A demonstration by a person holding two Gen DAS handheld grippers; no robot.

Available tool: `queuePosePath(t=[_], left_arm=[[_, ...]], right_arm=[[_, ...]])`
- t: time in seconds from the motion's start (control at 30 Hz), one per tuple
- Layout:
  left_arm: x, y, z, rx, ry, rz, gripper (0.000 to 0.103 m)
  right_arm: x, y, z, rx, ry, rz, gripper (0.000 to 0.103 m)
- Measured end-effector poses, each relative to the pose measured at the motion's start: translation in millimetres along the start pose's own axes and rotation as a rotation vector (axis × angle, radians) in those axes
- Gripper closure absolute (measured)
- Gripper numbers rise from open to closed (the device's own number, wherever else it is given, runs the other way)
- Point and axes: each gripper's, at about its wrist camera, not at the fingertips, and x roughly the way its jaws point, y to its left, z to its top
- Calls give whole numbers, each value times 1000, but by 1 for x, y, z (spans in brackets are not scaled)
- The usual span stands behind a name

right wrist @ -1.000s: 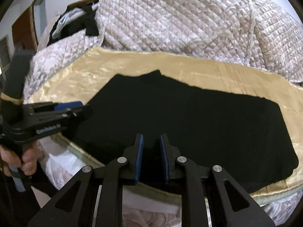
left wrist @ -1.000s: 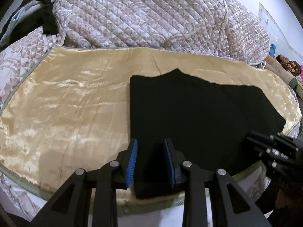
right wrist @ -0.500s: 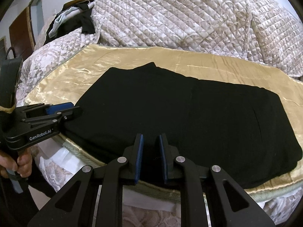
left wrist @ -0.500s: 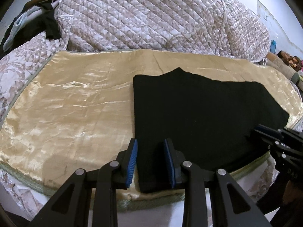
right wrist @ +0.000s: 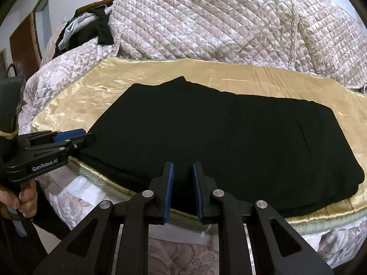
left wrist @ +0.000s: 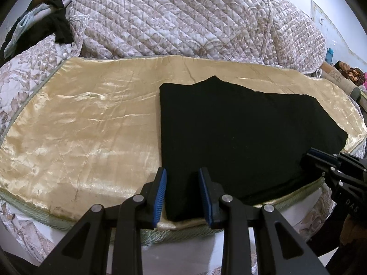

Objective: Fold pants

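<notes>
Left wrist view takes in most of the bed: a big quilted floral bedspread (left wrist: 183, 18) heaped along the far side, and in front of it a shiny golden satin cover (left wrist: 75, 133) spread flat, its green piped edge running along the near side. On the right half of that cover lie the black pants (left wrist: 240, 133), folded into a broad flat rectangle, the near edge almost at the cover's border and one small peak sticking up on the far edge. A pile of dark and pale clothes (left wrist: 41, 25) sits at the far left corner of the bed.

Down at the near edge, the left gripper (left wrist: 182, 192) stands with its blue pads apart, straddling the pants' near left corner; the cloth runs between the pads but they do not press on it. From the right wrist view, the right gripper (right wrist: 182, 190) hovers over the pants' near edge further along, its jaws parted by a narrow gap with nothing pinched. That same view shows a hand (right wrist: 25, 199) wrapped round the left gripper's handle.
</notes>
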Motion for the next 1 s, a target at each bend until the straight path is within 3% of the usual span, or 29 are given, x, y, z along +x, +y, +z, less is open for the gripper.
queuePosePath(t=[0.23, 0.4, 0.57, 0.63, 0.87, 0.93, 1.0], left_arm=[[-3, 2, 2, -22, 3, -9, 71], [-10, 5, 10, -41, -23, -11, 71], [3, -4, 11, -19, 22, -33, 71], [3, -7, 12, -9, 19, -27, 71], [13, -13, 34, 13, 20, -36, 71], [19, -14, 32, 10, 52, -34, 71], [16, -15, 30, 17, 46, -36, 71]], right_arm=[[-1, -3, 1, 12, -1, -20, 87], [-6, -19, 6, 103, 9, -79, 87], [-8, -17, 11, 115, -10, -42, 87], [4, -18, 9, 115, 43, -49, 87], [6, -28, 33, 155, 15, -29, 87], [23, -30, 35, 156, 81, -24, 86], [25, -34, 34, 176, 77, -16, 86]])
